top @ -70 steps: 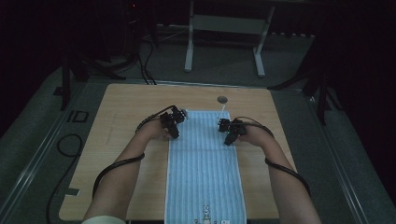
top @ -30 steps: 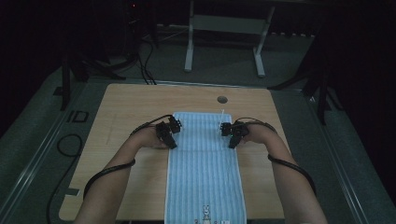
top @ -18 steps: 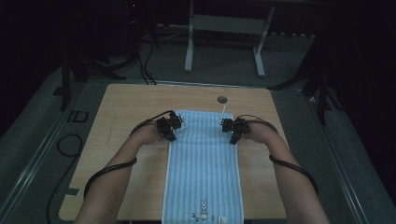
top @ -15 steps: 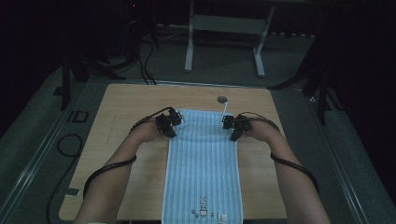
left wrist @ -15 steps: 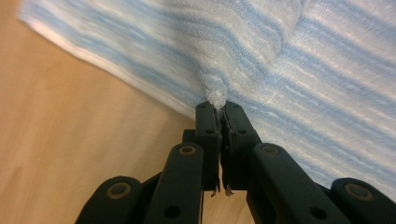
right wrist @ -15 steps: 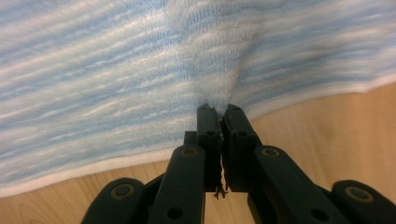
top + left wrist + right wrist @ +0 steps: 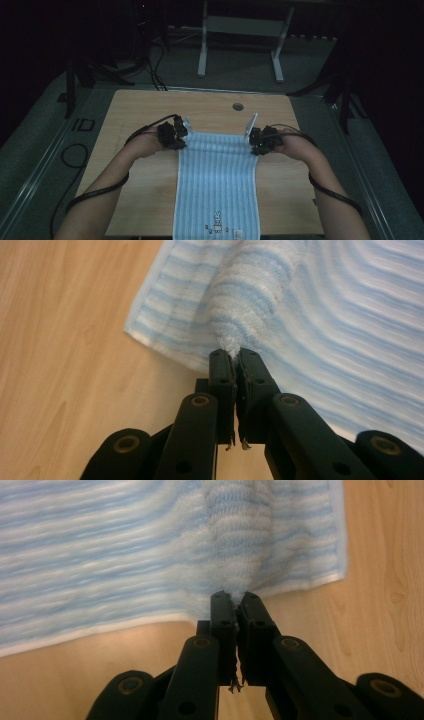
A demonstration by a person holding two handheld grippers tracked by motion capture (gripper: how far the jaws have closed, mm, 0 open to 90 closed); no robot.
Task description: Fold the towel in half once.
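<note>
Towel (small print unreadable) is pinched by left claw and right claw.

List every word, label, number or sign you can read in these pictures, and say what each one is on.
"ID": pale letters on the floor mat left of the table.
Small dark print, a rabbit-like figure with tiny marks beside it, at the near end of the striped towel: too small to read.
Nothing else legible; the two gripper views show no lettering.

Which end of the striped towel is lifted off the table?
The far end of the towel: its two corners are pinched by the left claw and right claw.
</note>
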